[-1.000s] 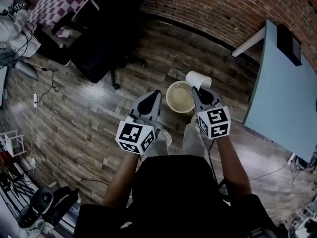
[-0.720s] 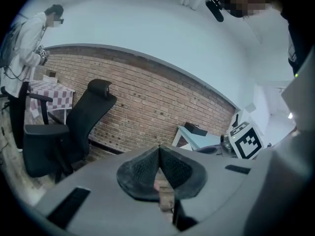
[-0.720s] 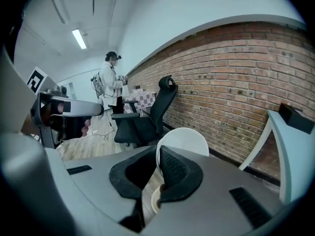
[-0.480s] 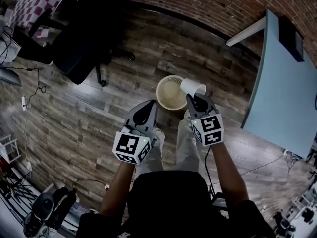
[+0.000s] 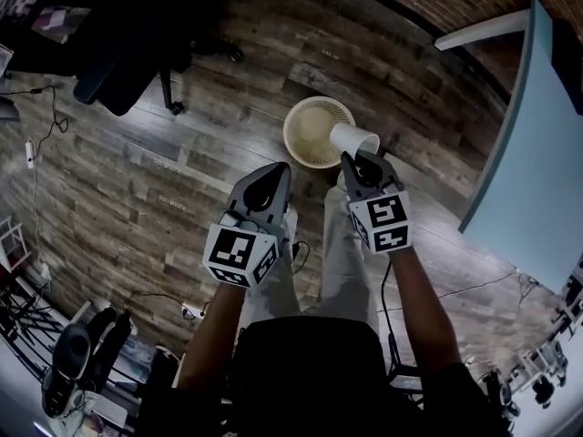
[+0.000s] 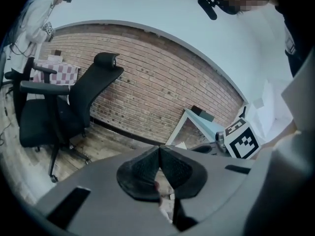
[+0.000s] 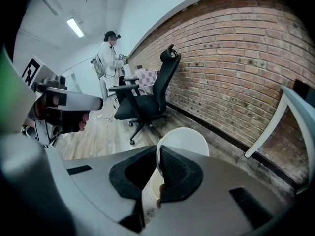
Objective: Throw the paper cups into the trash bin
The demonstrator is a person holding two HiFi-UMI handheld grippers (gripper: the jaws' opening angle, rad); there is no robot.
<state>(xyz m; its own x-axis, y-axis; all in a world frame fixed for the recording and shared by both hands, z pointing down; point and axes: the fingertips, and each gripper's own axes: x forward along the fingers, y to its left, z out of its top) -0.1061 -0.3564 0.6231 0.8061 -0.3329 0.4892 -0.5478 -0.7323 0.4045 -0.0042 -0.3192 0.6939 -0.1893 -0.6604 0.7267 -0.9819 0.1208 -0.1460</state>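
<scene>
Right hand-held gripper pinches the paper cup by its rim, sideways over the trash bin edge (base pointing binward). Left hand-held gripper is closed up, empty.

The trash bin's mouth gaped open beneath the right claw and its paper cup, with bare wooden floor around it, the office chair well apart at the left, the worktop near on the right, and the brick wall behind.
</scene>
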